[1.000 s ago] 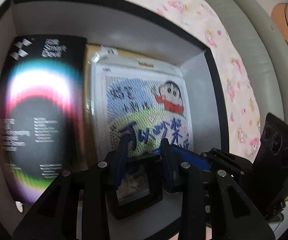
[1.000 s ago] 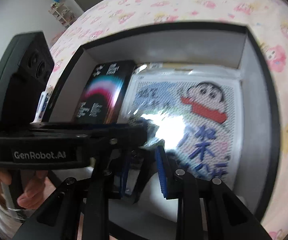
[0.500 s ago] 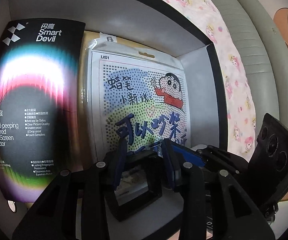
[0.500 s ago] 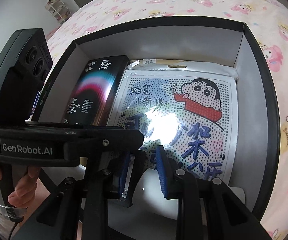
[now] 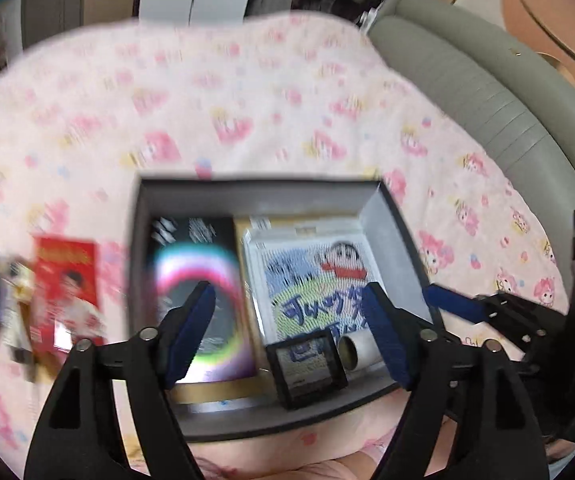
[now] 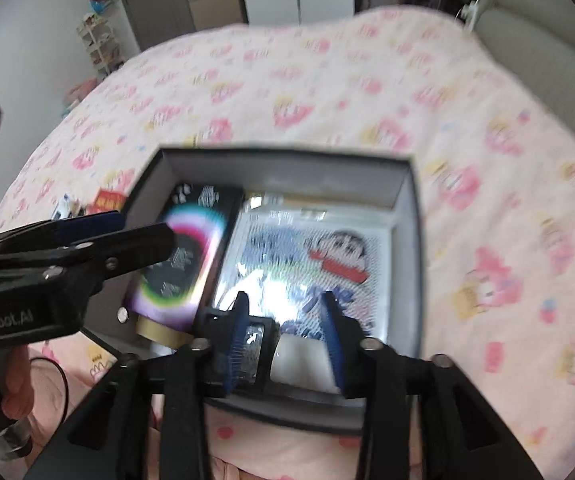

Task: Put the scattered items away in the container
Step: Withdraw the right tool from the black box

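Both empty: left hand-held gripper (image 5: 287, 330) spread wide above the box (image 5: 387, 216); right hand-held gripper (image 6: 285, 334) parted.

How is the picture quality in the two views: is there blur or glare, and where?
Left wrist view: motion blur smears the bedsheet and the red packet; the print on the black packet in the box is unreadable. Right wrist view: also blurred, with strong white glare on the cartoon packet. Both are fisheye, so straight edges bow.
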A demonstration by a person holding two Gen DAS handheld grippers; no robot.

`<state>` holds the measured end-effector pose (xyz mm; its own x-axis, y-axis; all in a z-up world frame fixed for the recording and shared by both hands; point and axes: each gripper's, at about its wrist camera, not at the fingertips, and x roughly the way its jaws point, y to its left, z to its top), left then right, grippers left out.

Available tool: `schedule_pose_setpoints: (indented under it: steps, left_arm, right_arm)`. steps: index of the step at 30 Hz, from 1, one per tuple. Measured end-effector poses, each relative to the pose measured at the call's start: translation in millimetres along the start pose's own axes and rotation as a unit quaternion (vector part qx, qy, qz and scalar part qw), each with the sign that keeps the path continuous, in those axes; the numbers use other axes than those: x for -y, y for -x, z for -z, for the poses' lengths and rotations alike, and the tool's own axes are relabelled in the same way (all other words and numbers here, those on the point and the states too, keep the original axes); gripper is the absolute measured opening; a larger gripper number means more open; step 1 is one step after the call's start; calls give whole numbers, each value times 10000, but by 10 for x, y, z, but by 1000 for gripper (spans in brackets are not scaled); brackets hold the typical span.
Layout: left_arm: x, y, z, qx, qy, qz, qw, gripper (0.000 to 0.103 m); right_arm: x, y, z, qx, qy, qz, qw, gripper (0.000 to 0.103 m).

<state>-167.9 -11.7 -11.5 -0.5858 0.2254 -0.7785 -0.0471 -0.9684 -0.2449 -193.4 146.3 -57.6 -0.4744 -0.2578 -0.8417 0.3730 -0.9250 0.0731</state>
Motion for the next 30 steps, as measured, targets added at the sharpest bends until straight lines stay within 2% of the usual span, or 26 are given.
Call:
schedule_pose_setpoints:
  steps: [3,4,8,13,19,22,30]
  left_arm:
    - [101,381,-32,509,-299,-382,9975,88]
    - [144,488,-48,664,-377,-496,9958,90]
    - [188,946,21,1020,-427,-724,9912,94]
    - [187,1277,149,1275,-375,-940,9867,95]
    - [188,1551,414,1467,-338,-1015,9834,99]
    - [211,1620,574,1498,-325,-1125,9818,101]
    - [251,1675,913,1410,-345,-1212,9820,102]
  right_arm:
    - [-60,389,-16,413,-17,170,9990,62]
    - [-90,500,-22,546,-46,194,9983,63]
    - [-154,935,-14,914,-257,285,9951,64]
    - [-328,1310,53,1355,-295,521,9890,64]
    - [-463,1673,308,1611,-403,337,9855,66]
    - [-478,1715,473,1656,-537,231,9845,67]
    - [-486,1734,697,1684,-584,349,9834,68]
